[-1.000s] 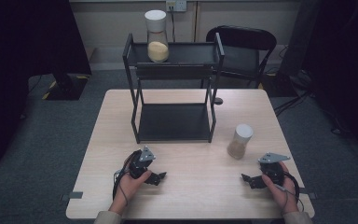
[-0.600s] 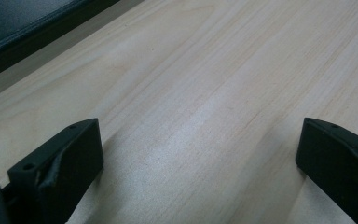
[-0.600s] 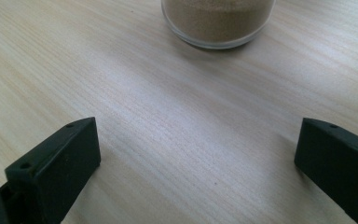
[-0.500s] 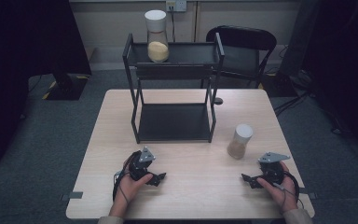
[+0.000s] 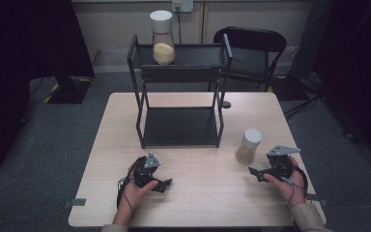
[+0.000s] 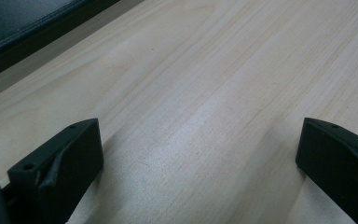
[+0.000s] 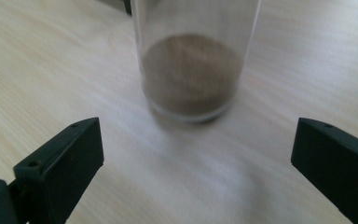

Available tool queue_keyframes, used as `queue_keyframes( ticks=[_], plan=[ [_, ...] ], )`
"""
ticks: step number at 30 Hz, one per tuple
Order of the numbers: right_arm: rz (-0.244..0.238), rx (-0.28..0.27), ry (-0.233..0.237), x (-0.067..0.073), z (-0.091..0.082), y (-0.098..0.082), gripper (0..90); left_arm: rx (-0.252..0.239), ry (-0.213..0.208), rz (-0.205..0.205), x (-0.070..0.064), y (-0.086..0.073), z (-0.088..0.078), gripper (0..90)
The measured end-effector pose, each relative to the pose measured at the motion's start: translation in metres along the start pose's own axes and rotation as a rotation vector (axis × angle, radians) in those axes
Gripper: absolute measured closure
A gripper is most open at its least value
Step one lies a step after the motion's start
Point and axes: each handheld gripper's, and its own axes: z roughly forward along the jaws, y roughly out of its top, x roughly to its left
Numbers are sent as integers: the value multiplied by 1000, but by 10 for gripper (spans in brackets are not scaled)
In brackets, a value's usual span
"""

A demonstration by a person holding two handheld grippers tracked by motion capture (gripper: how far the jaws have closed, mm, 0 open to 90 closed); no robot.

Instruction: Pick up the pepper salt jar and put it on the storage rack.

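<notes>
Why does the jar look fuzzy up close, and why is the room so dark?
In the right gripper view the jar is soft and smeared, too near for sharp focus; in the high view, light falls on the table while the surroundings stay dim.

On a light wooden table (image 5: 193, 203), a black rack (image 5: 179, 92) stands with a jar of yellow powder (image 5: 163, 38) on its top shelf, a jar of brown powder (image 5: 248, 146) stands near the right gripper (image 5: 257, 173), and the left gripper (image 5: 163, 184) rests well apart.
</notes>
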Motion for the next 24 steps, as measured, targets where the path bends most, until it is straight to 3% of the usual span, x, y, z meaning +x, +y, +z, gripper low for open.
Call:
queue_keyframes(
  ticks=[6, 13, 17, 20, 24],
  plan=[
    [16, -47, 12, -4, 5, 13, 31, 0, 0, 0, 0, 0, 0, 0],
    [12, -98, 63, -14, 16, 30, 144, 1, -1, 0, 0, 0, 0, 0],
    [-7, -127, 80, -19, 23, 34, 221, 1, -1, 0, 0, 0, 0, 0],
    [-23, -148, 92, -22, 25, 34, 336, 1, -1, 0, 0, 0, 0, 0],
    [-65, -149, 88, -22, 23, 38, 353, 1, -1, -1, 0, 0, 0, 0]
  ],
)
